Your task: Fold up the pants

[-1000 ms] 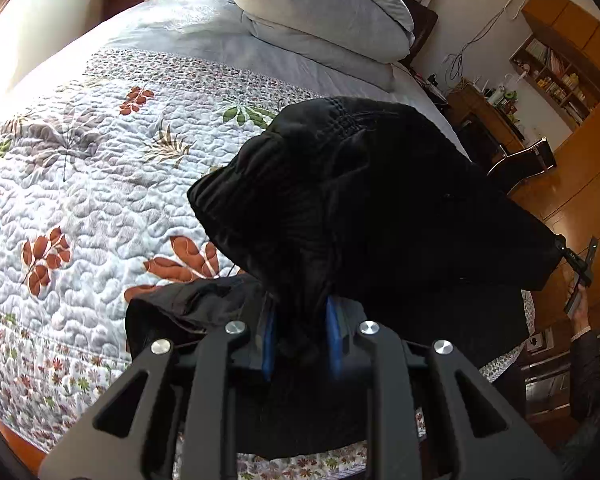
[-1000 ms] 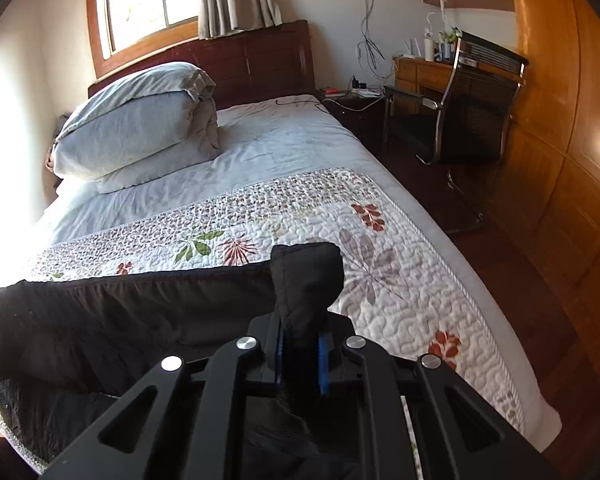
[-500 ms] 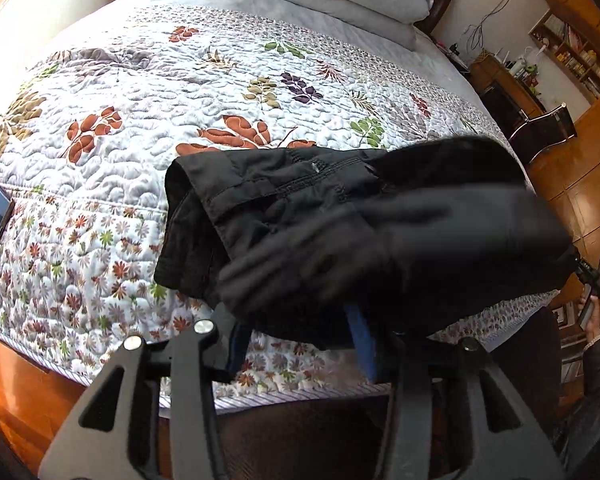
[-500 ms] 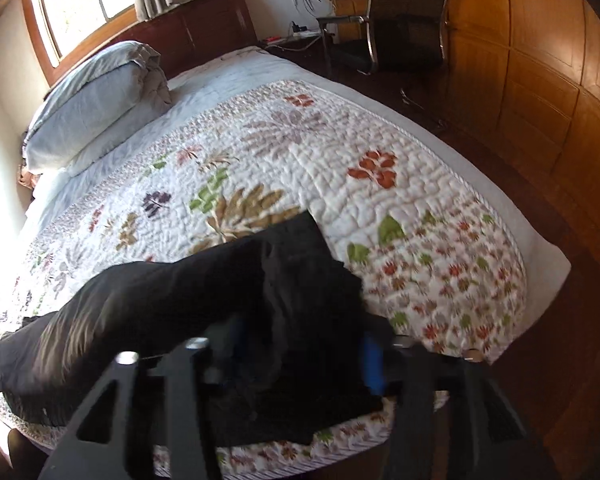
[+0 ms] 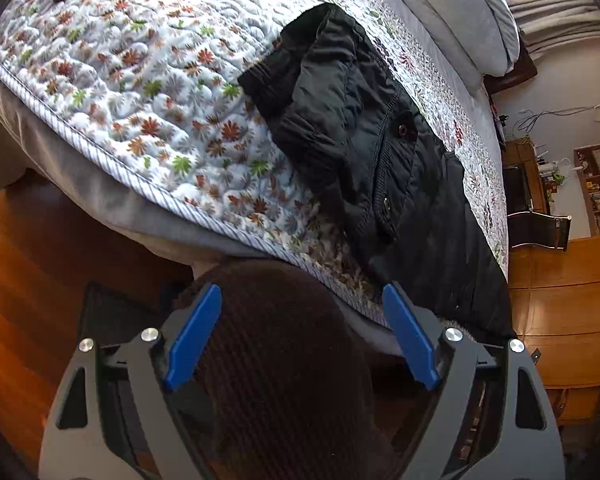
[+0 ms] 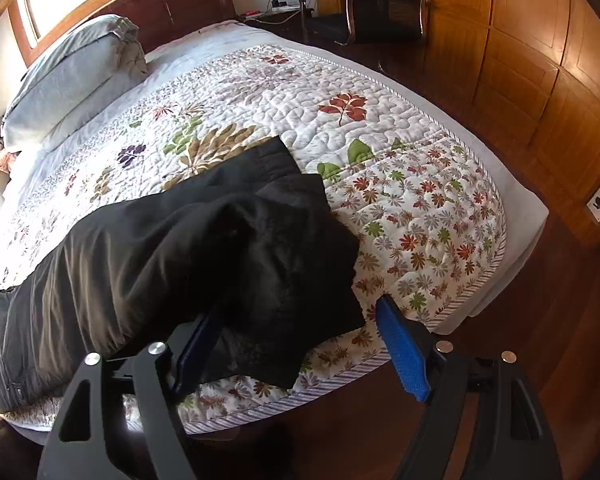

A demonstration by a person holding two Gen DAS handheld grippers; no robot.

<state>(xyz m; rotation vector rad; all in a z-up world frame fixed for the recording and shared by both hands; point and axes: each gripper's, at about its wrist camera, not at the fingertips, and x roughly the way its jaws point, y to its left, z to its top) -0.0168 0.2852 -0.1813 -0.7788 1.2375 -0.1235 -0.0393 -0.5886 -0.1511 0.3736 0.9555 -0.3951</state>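
Now that the pants point(image 6: 172, 248) lie doubled on the bed point(image 6: 440, 184), one fold looks done. Your left tongs point(image 5: 300, 336) have just opened wide and hold nothing; your right tongs point(image 6: 300, 344) have likewise just spread, cloth loose between them; further folding may remain.

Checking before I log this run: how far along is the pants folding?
Done: the black padded pants lie doubled over on the floral quilt. In hand: nothing; the left gripper and right gripper have just been opening. Left: possibly another fold and tidying.

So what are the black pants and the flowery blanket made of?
The black pants look like thin woven cloth, maybe nylon or polyester: a faint sheen, crinkly folds, stitched seams and buttons. The flowery blanket looks like a padded, matte quilt, probably cotton: puffy stitched swirls over printed leaves and flowers.
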